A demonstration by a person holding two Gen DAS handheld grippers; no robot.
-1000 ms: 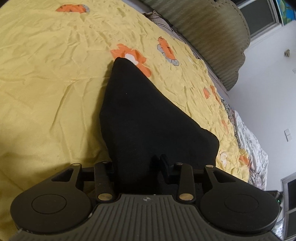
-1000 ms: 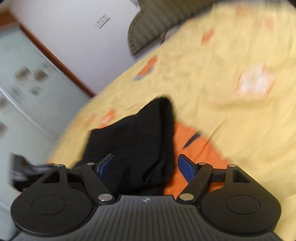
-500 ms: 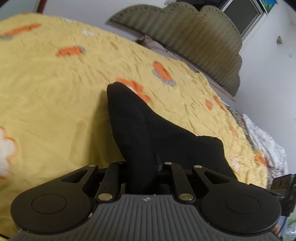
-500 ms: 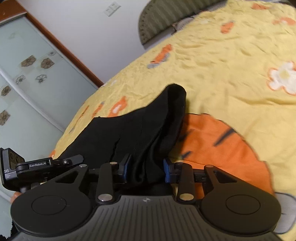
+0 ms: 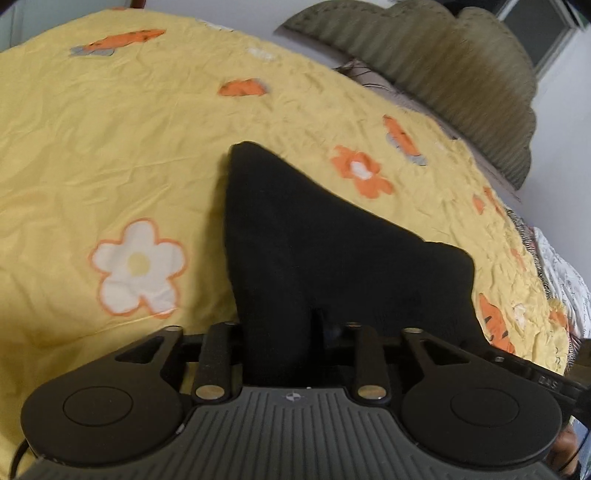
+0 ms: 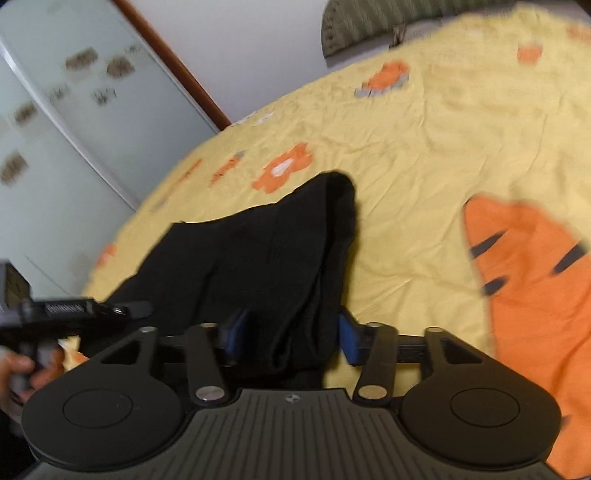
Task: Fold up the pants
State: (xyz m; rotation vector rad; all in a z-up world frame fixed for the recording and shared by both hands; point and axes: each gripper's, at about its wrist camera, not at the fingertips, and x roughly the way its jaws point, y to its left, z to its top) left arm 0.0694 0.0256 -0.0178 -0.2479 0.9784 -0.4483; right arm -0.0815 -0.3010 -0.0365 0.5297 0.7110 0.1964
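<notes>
We see matt black cloth pants (image 5: 317, 240) ahead of the gripper on a wrinkled yellow cotton-like bedsheet (image 5: 92, 155); ribbed fabric headboard (image 5: 443, 62) beyond.

Black left gripper (image 5: 280, 332) with ribbed grey base; right gripper (image 6: 291, 332) has blue pads (image 6: 349, 341); brass screws.

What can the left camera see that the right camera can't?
Only the left wrist view shows the white flower print and the window. Only the right wrist view shows the big orange tiger print and the glass door. Both show the black pants on the yellow bedsheet and the headboard.
</notes>
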